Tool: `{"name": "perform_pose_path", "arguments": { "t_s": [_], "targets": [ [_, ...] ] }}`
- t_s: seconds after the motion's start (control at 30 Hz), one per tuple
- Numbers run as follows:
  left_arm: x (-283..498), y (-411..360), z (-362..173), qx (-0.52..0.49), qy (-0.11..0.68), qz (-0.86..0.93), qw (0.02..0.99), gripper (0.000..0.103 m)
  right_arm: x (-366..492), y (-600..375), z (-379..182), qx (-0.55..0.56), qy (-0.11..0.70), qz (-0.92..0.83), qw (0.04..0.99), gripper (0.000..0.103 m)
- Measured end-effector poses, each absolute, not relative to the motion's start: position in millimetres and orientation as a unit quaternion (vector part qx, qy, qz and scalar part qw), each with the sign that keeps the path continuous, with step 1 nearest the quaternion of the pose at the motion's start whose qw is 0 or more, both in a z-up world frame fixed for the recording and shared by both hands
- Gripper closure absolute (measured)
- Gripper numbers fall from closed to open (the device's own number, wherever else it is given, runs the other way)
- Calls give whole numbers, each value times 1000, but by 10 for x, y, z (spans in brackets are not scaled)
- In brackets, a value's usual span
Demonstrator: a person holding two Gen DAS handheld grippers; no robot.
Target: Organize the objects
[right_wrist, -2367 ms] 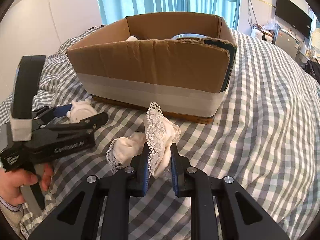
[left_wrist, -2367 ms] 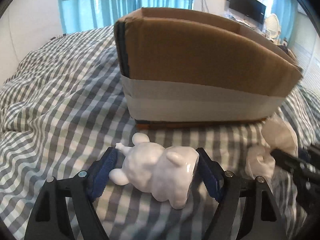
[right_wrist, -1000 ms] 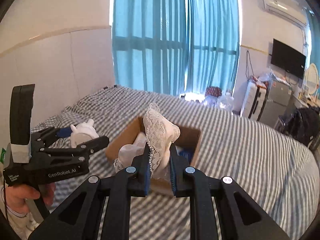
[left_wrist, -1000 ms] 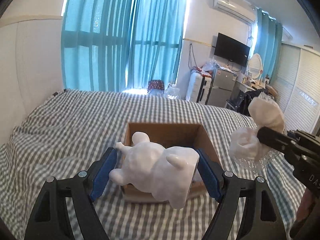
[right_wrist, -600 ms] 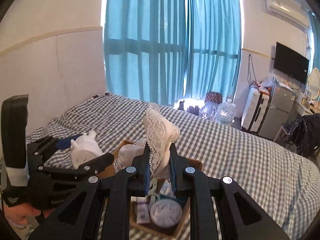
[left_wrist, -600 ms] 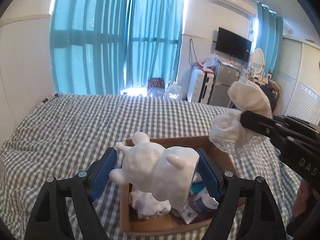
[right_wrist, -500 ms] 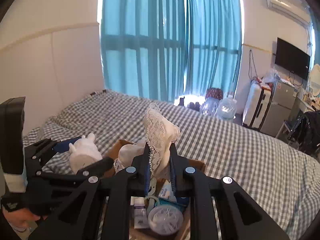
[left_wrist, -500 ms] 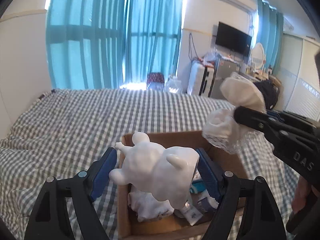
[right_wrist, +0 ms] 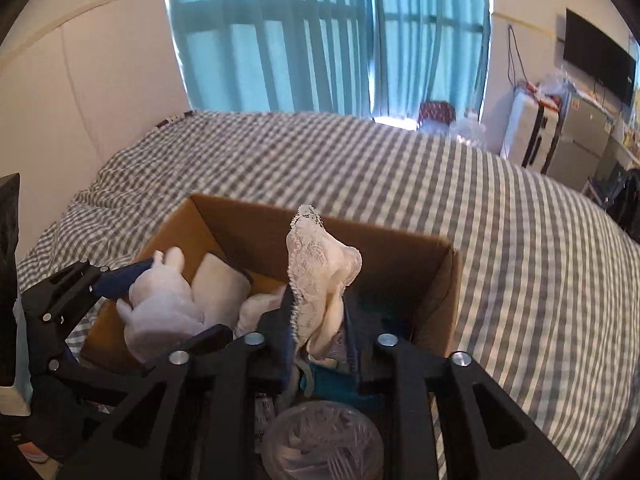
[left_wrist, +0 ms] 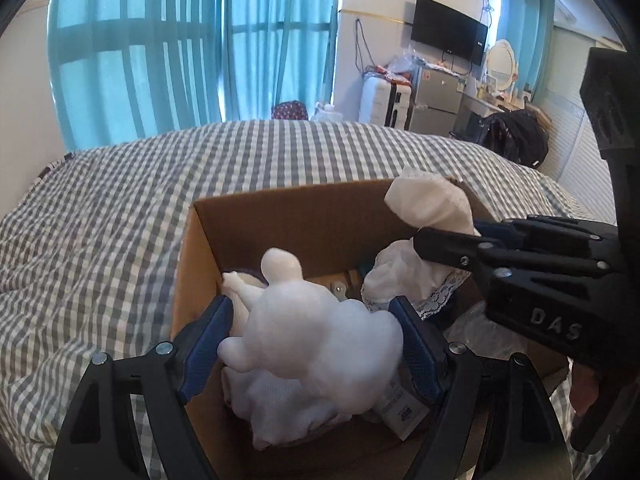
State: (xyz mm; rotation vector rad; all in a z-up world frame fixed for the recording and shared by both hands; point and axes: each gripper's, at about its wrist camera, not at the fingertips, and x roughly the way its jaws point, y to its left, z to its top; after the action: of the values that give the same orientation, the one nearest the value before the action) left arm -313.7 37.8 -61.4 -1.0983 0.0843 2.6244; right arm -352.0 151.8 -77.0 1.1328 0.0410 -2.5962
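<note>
My left gripper is shut on a white bear figurine and holds it inside the top of an open cardboard box. My right gripper is shut on a cream lace-trimmed cloth, held over the same box. In the left wrist view the right gripper with the cloth is at the box's right side. In the right wrist view the left gripper with the figurine is at the box's left side.
The box stands on a bed with a grey checked cover. Inside lie a white fabric item, a labelled packet, a clear round lidded tub, a cream pad and a teal item. Curtains, suitcase and fridge stand beyond.
Both grippers have lifted their objects off the bed, risen above the box, then come down over its opening. Both grips are unchanged.
</note>
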Motion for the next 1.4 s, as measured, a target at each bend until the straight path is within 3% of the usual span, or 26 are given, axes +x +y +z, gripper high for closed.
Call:
{"name": "perform_pose_path", "arguments": {
  "t_s": [0.03,0.1,0.23,0.67,1.0,1.4],
  "targets": [
    [-3141,380,-612,-383,29,912,148,20,-3513,1533,-765,395,10,-905,154,72],
    [-3129,364,-597,-382,25,912,146,19,-3453,1571,-711,390,-5,-908,152,49],
    [-3026,331,-460,-372,21,918,135,7,-3306,1629,-464,375,-10,-915,146,41],
    [-2113,43,765,-272,1,957,98,0,-2173,1846,1022,246,27,-966,76,0],
    [-1461,-212,1256,-195,-9,978,77,0,-1186,1953,1415,161,33,-986,35,0],
    [-1386,-103,1094,-161,-22,984,67,0,-1076,2108,1061,143,22,-990,-4,0]
  ]
}}
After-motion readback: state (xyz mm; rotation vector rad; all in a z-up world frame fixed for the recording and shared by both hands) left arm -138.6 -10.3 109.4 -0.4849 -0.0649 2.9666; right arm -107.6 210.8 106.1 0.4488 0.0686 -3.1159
